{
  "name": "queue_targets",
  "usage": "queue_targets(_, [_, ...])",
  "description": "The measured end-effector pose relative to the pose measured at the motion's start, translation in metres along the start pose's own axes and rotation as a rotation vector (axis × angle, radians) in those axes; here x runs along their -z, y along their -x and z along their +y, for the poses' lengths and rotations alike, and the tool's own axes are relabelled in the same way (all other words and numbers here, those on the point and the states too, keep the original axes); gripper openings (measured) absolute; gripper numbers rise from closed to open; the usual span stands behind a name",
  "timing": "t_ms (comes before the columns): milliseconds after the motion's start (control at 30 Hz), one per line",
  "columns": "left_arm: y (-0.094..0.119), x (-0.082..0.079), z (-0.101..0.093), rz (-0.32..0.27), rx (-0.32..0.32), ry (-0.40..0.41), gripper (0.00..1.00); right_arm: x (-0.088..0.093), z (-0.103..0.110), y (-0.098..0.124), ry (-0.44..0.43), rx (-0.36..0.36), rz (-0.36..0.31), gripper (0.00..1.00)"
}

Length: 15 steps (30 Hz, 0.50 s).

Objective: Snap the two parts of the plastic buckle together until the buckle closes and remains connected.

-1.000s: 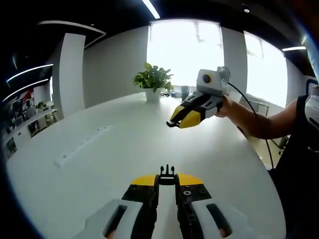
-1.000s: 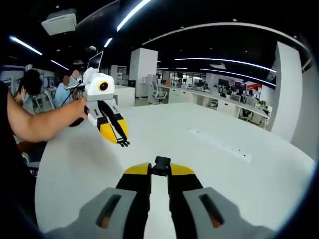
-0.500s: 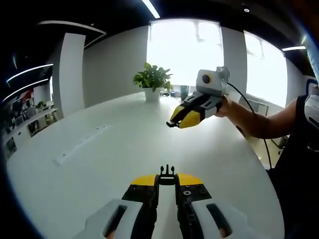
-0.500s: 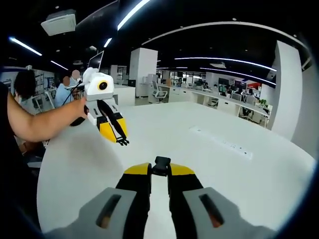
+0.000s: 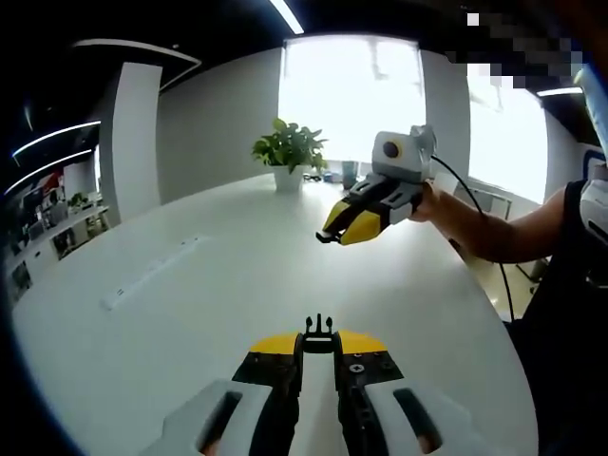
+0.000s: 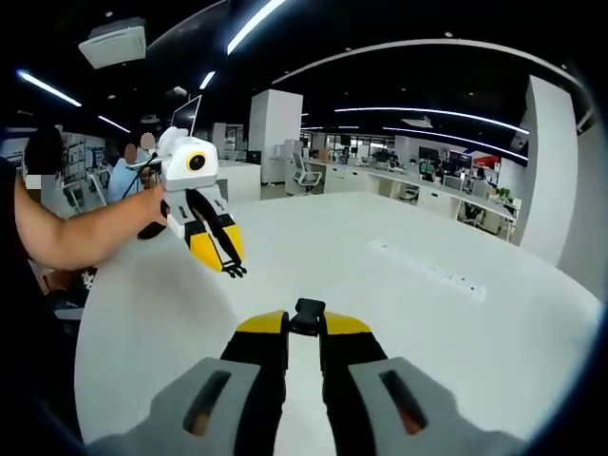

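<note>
The white table (image 5: 190,285) runs wide and bare under both hands, its edge well off, leaving ample room to close in. Over the last second little has changed: the grippers hang apart above it, so mating hasn't begun. The left gripper (image 5: 318,334) pinches the pronged half (image 5: 318,326); the right gripper (image 6: 306,321) is clamped on the socket (image 6: 308,312), probably squarely, though it looks small here.

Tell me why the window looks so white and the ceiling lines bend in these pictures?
In the left gripper view the window behind the potted plant is blown out to plain white by daylight, and the white table reflects it softly. In the right gripper view the fisheye lens bows the ceiling light strips into curves, while the buckle socket in the right tool stays sharp.
</note>
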<state>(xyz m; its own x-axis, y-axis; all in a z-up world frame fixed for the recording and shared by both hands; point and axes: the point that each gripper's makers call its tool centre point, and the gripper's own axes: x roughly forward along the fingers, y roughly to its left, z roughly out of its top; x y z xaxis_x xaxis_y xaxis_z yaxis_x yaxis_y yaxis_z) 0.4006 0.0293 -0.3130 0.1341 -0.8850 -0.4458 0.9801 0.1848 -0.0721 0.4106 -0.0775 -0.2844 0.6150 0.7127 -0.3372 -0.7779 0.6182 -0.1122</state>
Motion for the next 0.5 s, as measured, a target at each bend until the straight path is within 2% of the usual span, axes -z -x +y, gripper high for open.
queue_targets(500, [0.009, -0.005, -0.014, -0.004, -0.014, -0.029, 0.11, 0.003, 0.010, 0.007, 0.007, 0.004, 0.009, 0.11])
